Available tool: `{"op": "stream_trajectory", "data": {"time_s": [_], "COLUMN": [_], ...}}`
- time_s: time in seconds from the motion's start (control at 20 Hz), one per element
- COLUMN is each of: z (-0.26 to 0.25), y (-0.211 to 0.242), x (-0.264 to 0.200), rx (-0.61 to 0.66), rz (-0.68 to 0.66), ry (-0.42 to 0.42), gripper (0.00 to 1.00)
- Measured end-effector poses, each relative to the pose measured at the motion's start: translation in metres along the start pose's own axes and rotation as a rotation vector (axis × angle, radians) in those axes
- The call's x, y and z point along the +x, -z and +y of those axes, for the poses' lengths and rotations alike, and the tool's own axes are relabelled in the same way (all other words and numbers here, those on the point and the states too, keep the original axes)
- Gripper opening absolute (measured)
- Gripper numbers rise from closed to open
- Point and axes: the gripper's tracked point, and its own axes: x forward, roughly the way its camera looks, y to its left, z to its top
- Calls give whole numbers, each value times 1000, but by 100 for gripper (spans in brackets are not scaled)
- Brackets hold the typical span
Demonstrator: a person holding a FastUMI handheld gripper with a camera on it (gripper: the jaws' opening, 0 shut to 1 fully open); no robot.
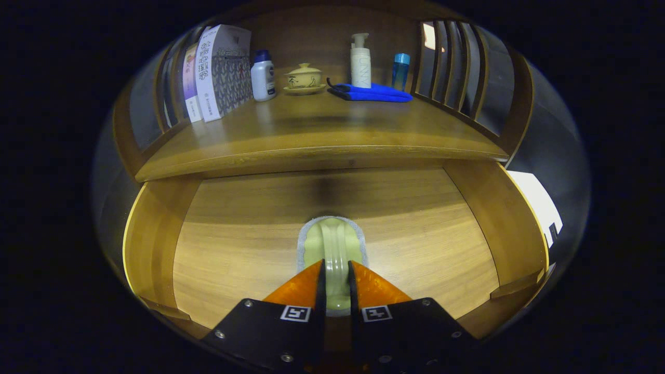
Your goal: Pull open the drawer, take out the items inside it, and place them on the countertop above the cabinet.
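Gripper (337, 283) is clamped on the handle of a pale green scrubbing brush (333, 244) lying on the floor of the pulled-out drawer (249, 244). Judging by this, the brush has yet to go up onto the countertop (311, 130).

Warm brown wood grain is showing on the drawer (234, 249) and countertop (311, 135). A pale green brush (332, 249) is sitting at lower centre, a blue cloth (371, 92) and cream lidded cup (304, 78) at upper centre.
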Motion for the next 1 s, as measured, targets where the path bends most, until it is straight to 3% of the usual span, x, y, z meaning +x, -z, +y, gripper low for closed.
{"op": "stream_trajectory", "data": {"time_s": [0.2,0.5,0.75,1.0], "z": [-4,-9,5,8], "y": [10,-16,-61,-119], "x": [-24,-81,-115,-113], "rx": [10,-28,-45,-117], "rz": [-73,-212,-330,-436], "ry": [-33,-26,-46,-17], "gripper": [13,13,13,13]}}
